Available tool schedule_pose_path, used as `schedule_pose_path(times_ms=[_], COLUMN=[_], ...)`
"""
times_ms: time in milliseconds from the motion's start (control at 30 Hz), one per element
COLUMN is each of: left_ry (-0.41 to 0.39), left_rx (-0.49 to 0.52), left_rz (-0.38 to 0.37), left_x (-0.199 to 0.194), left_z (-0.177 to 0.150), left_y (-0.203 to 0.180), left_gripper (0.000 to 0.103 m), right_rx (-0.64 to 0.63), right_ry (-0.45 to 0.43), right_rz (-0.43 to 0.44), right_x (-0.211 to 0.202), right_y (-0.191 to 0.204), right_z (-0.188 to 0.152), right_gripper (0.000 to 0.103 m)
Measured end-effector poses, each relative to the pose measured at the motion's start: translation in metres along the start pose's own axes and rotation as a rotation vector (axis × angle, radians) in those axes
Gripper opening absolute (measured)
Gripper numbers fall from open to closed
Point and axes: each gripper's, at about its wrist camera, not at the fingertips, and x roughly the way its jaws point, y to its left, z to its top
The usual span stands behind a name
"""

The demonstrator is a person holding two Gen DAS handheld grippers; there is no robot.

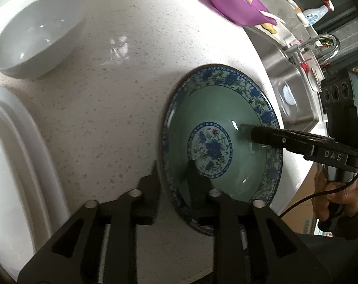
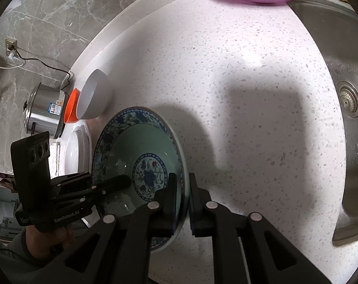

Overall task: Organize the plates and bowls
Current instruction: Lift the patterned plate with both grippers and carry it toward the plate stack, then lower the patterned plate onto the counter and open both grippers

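Left wrist view shows the green bowl with blue flowers sitting flat on the speckled counter, close to the front edge and not far from the sink. The left gripper has one finger inside the bowl and one outside, with the rim in the gap. The fingers look loose, not pinching. The right gripper is the same on the other side of the rim, with a small gap on each side, so it is open too. I think the bowl is set down and let go. A white bowl sits well apart, and a white plate lies at the left. An orange bowl waits behind the white one. Nothing looks stacked yet, so most of the tidying is still to do
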Motion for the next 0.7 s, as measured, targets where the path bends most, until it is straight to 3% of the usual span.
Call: schedule_pose_path(times_ms=[33,67,100,167,233,333,400,500,700], left_ry=[-0.009,-0.022,-0.041,-0.063,-0.082,-0.167,-0.208,-0.254,-0.252], left_rx=[-0.005,-0.010,-0.014,-0.029,-0.056,-0.136,-0.194,-0.227,-0.225], left_rz=[0.002,0.000,0.000,-0.004,-0.007,-0.007,0.019,0.059,0.028], left_x=[-0.005,-0.009,-0.017,-0.031,-0.046,-0.085,-0.109,-0.135,-0.137], left_z=[-0.001,-0.002,-0.002,-0.002,0.001,0.010,0.020,0.040,0.079], left_y=[0.001,0.001,0.002,0.004,0.011,0.036,0.061,0.093,0.118], left_gripper=[0.061,0.077,0.079,0.081,0.092,0.093,0.101,0.102,0.102], right_rx=[0.007,0.014,0.017,0.011,0.004,-0.002,-0.008,-0.032,-0.129], right_ry=[-0.003,-0.010,-0.020,-0.037,-0.048,-0.090,-0.142,-0.199,-0.159], right_rz=[0.002,0.003,0.007,0.013,0.013,0.005,0.020,0.071,0.188], right_x=[-0.001,-0.002,-0.004,-0.009,-0.016,-0.034,-0.052,-0.071,-0.055], right_y=[-0.001,-0.002,-0.002,-0.003,-0.004,-0.005,-0.003,0.010,0.068], right_z=[-0.001,-0.002,-0.002,-0.003,-0.002,0.005,0.018,0.043,0.098], right_gripper=[0.032,0.039,0.050,0.051,0.053,0.063,0.067,0.077,0.081])
